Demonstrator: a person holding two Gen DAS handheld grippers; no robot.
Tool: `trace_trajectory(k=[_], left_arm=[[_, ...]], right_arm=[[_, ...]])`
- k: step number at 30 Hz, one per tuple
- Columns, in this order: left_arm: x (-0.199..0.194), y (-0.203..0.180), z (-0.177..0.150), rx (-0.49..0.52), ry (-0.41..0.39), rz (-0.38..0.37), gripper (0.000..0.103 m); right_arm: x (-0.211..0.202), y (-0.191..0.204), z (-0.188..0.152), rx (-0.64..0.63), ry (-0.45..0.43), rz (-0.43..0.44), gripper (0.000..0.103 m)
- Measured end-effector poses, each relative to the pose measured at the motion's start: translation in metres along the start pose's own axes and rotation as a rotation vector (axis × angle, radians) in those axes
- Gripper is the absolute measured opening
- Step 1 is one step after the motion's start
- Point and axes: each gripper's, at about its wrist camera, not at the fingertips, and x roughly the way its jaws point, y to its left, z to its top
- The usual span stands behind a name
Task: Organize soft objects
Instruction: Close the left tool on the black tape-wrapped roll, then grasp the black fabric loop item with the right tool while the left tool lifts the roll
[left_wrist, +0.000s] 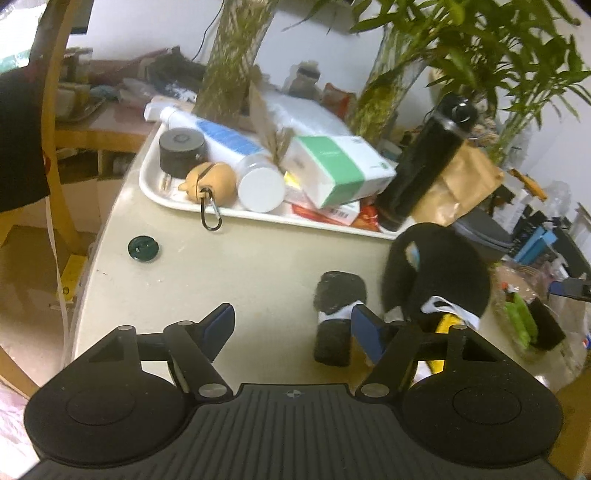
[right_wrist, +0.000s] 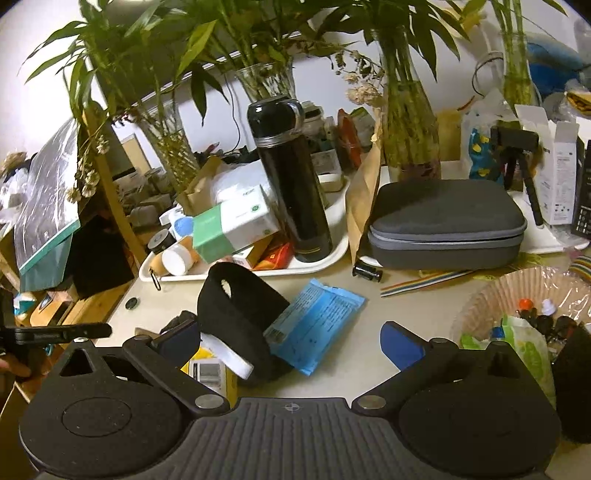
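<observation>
In the left wrist view a small black fabric roll (left_wrist: 337, 295) with a white band lies on the beige table (left_wrist: 229, 273). It sits between the fingers of my left gripper (left_wrist: 292, 324), close to the right blue pad (left_wrist: 364, 332); the jaws stand open and do not press on it. A larger black soft cap-like piece (left_wrist: 439, 269) slumps just right of the roll. My right gripper (right_wrist: 289, 340) is open too, with that black piece (right_wrist: 236, 306) and a blue soft packet (right_wrist: 317, 325) lying between its fingers on the table.
A white tray (left_wrist: 155, 188) holds a white bottle (left_wrist: 229, 147), a green-and-white box (left_wrist: 340, 170), a tan toy with a carabiner and a black flask (right_wrist: 291, 184). A grey zip case (right_wrist: 447, 221), glass plant vases and a paper-lined basket (right_wrist: 491, 295) crowd the back and right. A dark green lid (left_wrist: 144, 249) lies near the table's left edge.
</observation>
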Motion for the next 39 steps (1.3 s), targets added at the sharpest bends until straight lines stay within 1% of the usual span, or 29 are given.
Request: trace_trajectory(k=[3, 6, 8, 11, 14, 19, 27, 28, 29, 31, 33, 34, 37, 39], left_arm=[[0.018, -0.002, 0.003, 0.027, 0.032, 0.013, 0.066], [0.035, -0.009, 0.003, 0.066, 0.065, 0.019, 0.061], [0.043, -0.013, 0.002, 0.092, 0.078, 0.019, 0.06], [0.053, -0.023, 0.0, 0.162, 0.094, 0.039, 0.06], [0.057, -0.029, -0.001, 0.195, 0.085, 0.011, 0.061], [0.065, -0.029, 0.002, 0.164, 0.1, -0.035, 0.061], [0.077, -0.032, 0.007, 0.136, 0.14, -0.106, 0.055], [0.079, -0.032, 0.008, 0.123, 0.149, -0.118, 0.052], [0.08, -0.031, 0.009, 0.11, 0.158, -0.134, 0.047], [0.084, -0.031, 0.011, 0.08, 0.183, -0.171, 0.04], [0.087, -0.032, 0.01, 0.066, 0.2, -0.191, 0.038], [0.088, -0.031, 0.01, 0.052, 0.208, -0.207, 0.035], [0.09, -0.031, 0.011, 0.017, 0.226, -0.209, 0.033], [0.089, -0.032, 0.011, 0.02, 0.224, -0.194, 0.032]], right_arm=[[0.005, 0.0, 0.001, -0.005, 0.007, -0.012, 0.103], [0.01, 0.0, 0.001, -0.009, 0.016, -0.018, 0.103], [0.014, -0.003, 0.001, 0.013, 0.032, -0.014, 0.103], [0.018, -0.008, 0.001, 0.038, 0.044, -0.013, 0.103], [0.022, -0.009, 0.002, 0.045, 0.048, -0.021, 0.103], [0.031, -0.008, 0.005, 0.068, 0.063, -0.015, 0.103], [0.044, 0.003, 0.01, 0.045, 0.079, -0.015, 0.103], [0.045, 0.005, 0.01, 0.043, 0.082, -0.014, 0.103], [0.046, 0.006, 0.01, 0.04, 0.084, -0.014, 0.103], [0.048, 0.007, 0.01, 0.028, 0.088, -0.017, 0.103], [0.05, 0.008, 0.01, 0.018, 0.094, -0.027, 0.103], [0.052, 0.008, 0.011, 0.016, 0.096, -0.03, 0.103], [0.055, 0.008, 0.011, 0.017, 0.104, -0.038, 0.103], [0.058, 0.007, 0.01, 0.012, 0.109, -0.041, 0.103]])
